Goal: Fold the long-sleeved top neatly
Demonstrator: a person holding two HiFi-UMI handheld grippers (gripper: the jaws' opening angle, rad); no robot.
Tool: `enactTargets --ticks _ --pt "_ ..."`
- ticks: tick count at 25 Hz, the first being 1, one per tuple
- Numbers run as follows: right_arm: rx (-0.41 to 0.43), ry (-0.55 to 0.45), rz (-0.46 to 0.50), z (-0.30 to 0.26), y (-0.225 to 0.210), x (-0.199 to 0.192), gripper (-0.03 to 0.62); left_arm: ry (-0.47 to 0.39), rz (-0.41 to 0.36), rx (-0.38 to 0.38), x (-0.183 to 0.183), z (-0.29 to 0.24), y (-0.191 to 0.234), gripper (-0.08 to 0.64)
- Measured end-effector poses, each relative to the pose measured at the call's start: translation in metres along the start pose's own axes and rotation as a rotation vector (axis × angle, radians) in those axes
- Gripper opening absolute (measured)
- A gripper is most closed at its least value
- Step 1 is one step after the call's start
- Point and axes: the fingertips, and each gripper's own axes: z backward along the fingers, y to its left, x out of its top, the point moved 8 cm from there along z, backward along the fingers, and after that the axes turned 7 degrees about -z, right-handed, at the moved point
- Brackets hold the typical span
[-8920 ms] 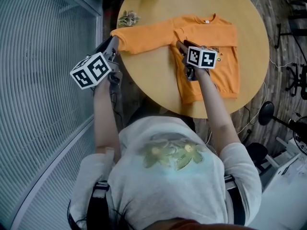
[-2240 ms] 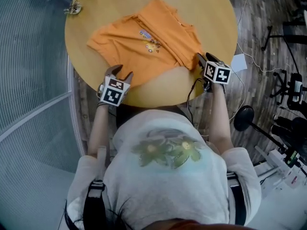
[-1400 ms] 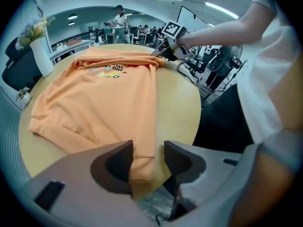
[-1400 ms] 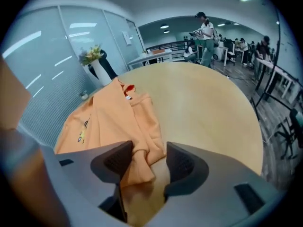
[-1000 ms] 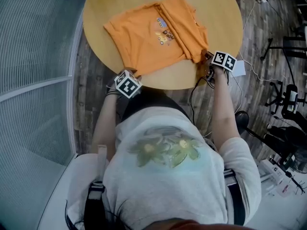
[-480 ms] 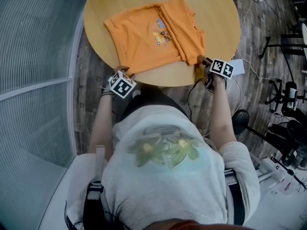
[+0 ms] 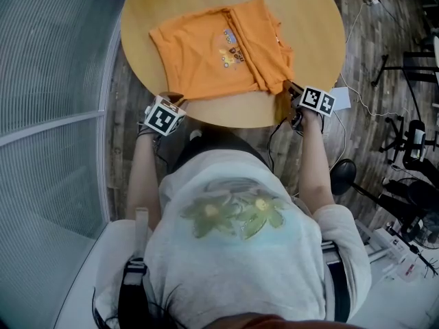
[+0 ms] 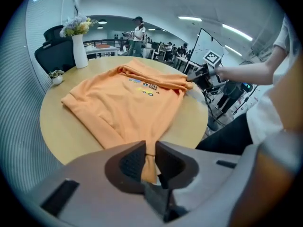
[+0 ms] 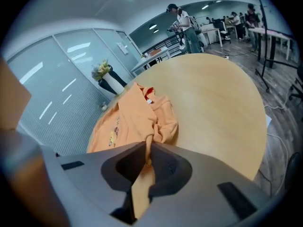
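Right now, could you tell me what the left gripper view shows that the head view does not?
Only the left gripper view shows the left gripper with its jaws, which have just been closing, pinched on the top's near edge, plus a vase of flowers across the table. Only the head view shows the person's white shirt and the left gripper's marker cube. Both show the orange top on the round table and the right gripper at the top's other corner; its jaws too have just been closing on fabric.
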Motion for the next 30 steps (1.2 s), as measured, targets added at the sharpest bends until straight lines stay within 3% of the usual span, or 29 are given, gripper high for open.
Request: enactTargets --ticks 3,8,14,23,30 --pt "0.037 -0.038 -0.091 0.01 0.01 0.012 0.044 -0.049 0.03 -0.008 0.011 0.014 0.003 0.06" --pt "0.027 -0.036 -0.207 0.002 0.028 0.033 0.044 -0.133 0.095 0.01 0.031 0.034 0.031 0.06" --pt "0.065 -0.053 -0.29 -0.01 0.047 0.071 0.044 -0.126 0.081 0.049 0.05 0.043 0.06 0.06" --pt "0.064 -0.018 -0.361 -0.033 0.068 0.109 0.044 -0.143 0.089 0.039 0.062 0.053 0.092 0.058" --pt "0.057 0.004 -0.356 -0.035 0.078 0.117 0.043 -0.2 0.067 -0.038 0.057 0.056 0.098 0.052"
